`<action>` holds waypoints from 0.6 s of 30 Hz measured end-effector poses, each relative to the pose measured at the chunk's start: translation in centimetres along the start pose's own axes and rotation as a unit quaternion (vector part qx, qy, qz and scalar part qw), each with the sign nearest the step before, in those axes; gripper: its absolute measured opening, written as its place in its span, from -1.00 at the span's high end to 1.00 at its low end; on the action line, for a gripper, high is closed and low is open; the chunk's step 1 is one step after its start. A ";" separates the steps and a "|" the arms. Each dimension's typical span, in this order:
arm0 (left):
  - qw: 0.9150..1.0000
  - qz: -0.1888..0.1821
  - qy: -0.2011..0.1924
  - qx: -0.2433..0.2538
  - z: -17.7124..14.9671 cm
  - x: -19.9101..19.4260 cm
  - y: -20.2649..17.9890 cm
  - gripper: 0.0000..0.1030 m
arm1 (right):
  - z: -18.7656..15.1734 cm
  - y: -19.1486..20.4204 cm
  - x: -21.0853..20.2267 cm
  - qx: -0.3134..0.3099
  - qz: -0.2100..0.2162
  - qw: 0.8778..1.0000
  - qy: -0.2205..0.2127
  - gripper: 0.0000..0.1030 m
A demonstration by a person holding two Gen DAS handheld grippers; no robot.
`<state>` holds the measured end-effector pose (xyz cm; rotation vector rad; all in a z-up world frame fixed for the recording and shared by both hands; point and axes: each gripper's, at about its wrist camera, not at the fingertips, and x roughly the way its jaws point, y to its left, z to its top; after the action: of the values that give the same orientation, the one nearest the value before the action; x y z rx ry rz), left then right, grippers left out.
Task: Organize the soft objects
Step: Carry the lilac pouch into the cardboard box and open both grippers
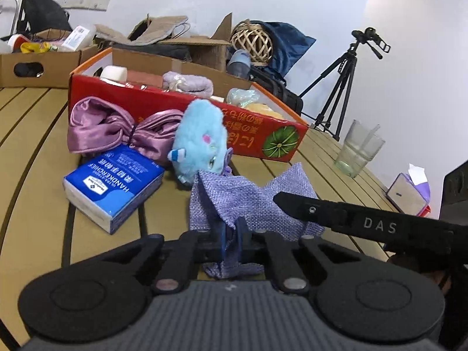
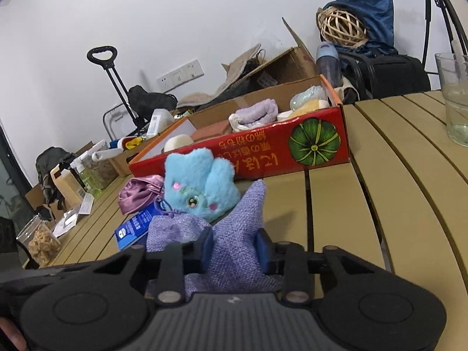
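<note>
On the left of the counter (image 1: 38,134) we see a pack of tissues (image 1: 112,187) lying flat, with a pink satin bow (image 1: 117,127) just behind it against the red box (image 1: 263,134). Next comes the blue plush toy (image 1: 201,140), which stands partly inside the mouth of the purple cloth pouch (image 1: 248,199), its lower part hidden by the fabric. Our left hand-held gripper (image 1: 232,239) is clenched on a fold of the pouch's near edge, the cloth pinched between its blue pads. Further right, our right hand-held gripper (image 2: 234,248) straddles another part of the pouch with its fingers apart; the cloth lies between the pads (image 2: 206,248), but we cannot tell whether they press on it, so we judge this one released. We take the step in hand to be bagging the plush toy, with the pouch held open and the toy only partway in. The next move, as we judge it, calls for the right side to close on the cloth and both to draw the pouch up over the toy, keeping the mouth wide so the fur does not snag. The red box behind already holds a lilac towel (image 2: 257,114) and other soft pieces.
</note>
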<state>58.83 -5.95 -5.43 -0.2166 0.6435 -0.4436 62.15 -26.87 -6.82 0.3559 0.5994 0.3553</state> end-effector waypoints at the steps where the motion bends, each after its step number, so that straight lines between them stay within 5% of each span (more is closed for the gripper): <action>1: 1.000 0.000 -0.003 0.000 0.0 -0.1 0.0 0.87 | 0.1 -0.1 -0.2 -0.001 0.002 1.000 -0.001 0.58; 11: 0.997 -0.021 -0.073 0.024 1.4 -3.5 -1.5 0.93 | 1.8 1.0 -2.9 -0.007 0.028 0.999 -0.044 0.70; 18: 0.995 -0.014 -0.088 0.036 9.8 -5.2 -0.2 0.94 | 8.9 3.4 -0.9 0.004 0.069 0.996 -0.055 0.70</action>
<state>61.15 -3.16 5.07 -0.1952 0.4508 -0.4681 66.02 -26.16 1.88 0.4236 0.4702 0.4617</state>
